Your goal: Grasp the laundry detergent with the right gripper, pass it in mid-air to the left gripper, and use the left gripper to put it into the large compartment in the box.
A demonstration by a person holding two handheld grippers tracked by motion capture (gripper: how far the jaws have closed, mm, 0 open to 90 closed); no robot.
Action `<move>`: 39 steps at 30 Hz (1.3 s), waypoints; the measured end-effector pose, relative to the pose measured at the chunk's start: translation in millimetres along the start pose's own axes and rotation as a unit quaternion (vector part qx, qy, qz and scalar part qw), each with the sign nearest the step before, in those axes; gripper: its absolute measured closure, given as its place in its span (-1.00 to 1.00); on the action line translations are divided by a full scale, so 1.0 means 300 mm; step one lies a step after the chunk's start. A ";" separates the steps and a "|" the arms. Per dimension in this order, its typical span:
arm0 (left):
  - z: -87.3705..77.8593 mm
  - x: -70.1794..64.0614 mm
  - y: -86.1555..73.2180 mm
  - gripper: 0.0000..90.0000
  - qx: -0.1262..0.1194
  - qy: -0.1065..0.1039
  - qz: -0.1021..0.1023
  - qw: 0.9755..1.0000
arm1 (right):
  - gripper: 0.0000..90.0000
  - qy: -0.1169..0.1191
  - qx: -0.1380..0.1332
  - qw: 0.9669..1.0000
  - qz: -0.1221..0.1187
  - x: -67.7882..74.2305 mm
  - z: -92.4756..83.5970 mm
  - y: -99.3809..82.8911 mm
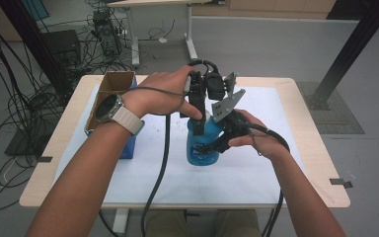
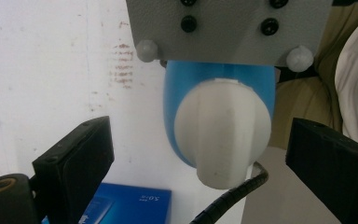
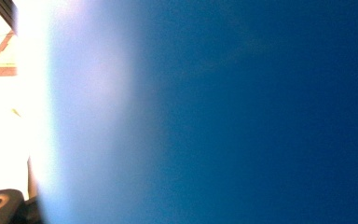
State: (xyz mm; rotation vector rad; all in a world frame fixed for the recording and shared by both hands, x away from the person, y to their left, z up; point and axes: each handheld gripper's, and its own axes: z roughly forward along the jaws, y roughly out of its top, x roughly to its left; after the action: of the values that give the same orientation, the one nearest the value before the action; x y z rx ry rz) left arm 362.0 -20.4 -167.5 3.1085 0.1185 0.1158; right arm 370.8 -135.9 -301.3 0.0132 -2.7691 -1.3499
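The blue bottle (image 1: pixel 203 145) is stood upright near the middle of the bench (image 1: pixel 296 94), on the white sheet (image 1: pixel 271 113) that covers most of it. The bottle is gripped at its side by the right claw (image 1: pixel 220 140): its jaws are pressed about as close as they go, and in the right gripper view the blue wall (image 3: pixel 242 112) is seen pressed right against the lens. So the holding of the bottle is judged as done.

Above it, the left claw (image 1: pixel 196 114) is brought down over the top of the bottle. In the left gripper view its two black jaws are spread wide, one at each side of the white cap (image 2: pixel 221 130), and the cap is not touched by them. The cap is still sitting on the neck, so the closing of the jaws on it and the turning are judged as left to do.

To the left of the bottle, an open cardboard box (image 1: pixel 109 96) and a blue packet (image 1: pixel 128 145) beside it are placed at the edge of the sheet. Small dark specks (image 1: pixel 155 129) are noticed on the sheet.

Behind the bench, a grey floor (image 1: pixel 256 47) is seen, with many black cables (image 1: pixel 24 103), a computer case (image 1: pixel 103 32), the legs of another table (image 1: pixel 190 34) and a dark slanted post (image 1: pixel 350 54) at the right.
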 end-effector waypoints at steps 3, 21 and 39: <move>0.000 -0.001 -0.001 -0.82 0.000 0.000 0.001 1.000 | -0.03 0.000 0.000 1.000 -0.002 -0.001 0.001 -0.001; 0.003 0.000 0.001 -0.82 0.000 -0.001 0.001 1.000 | -0.03 -0.002 -0.001 1.000 -0.003 -0.001 0.000 0.000; 0.009 0.001 0.003 -0.82 -0.002 -0.002 0.002 1.000 | -0.03 0.000 -0.003 1.000 -0.003 -0.002 -0.001 0.000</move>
State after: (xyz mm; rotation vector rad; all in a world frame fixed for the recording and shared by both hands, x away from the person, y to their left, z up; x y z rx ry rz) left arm 362.6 -21.2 -170.1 3.1055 0.1123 0.1102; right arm 371.4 -136.1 -301.2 0.0201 -2.7673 -1.3599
